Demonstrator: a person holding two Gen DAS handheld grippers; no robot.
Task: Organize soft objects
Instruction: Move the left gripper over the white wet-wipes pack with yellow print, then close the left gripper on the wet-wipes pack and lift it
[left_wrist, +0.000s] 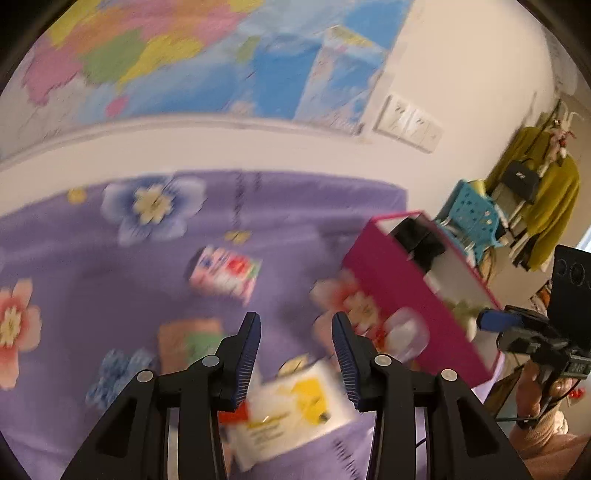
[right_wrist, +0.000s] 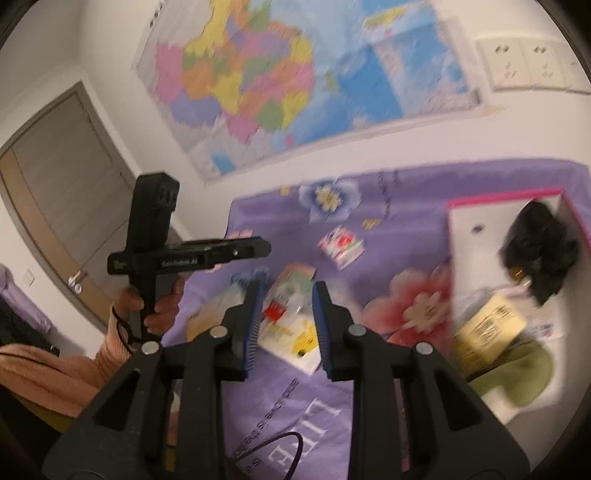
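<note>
My left gripper (left_wrist: 295, 354) hangs over the purple floral bedspread (left_wrist: 110, 258), jaws partly apart with nothing between them; a white tissue pack with a yellow patch (left_wrist: 291, 410) lies just below and between the fingers. My right gripper (right_wrist: 286, 325) is likewise part-open and empty, with the same pack (right_wrist: 295, 339) just beyond its tips. A pink-and-white patterned pack (left_wrist: 225, 277) lies further up the bed. The magenta box (left_wrist: 417, 314) stands to the right, holding a black soft item (right_wrist: 535, 247) and a yellow packet (right_wrist: 487, 328). All blurred.
</note>
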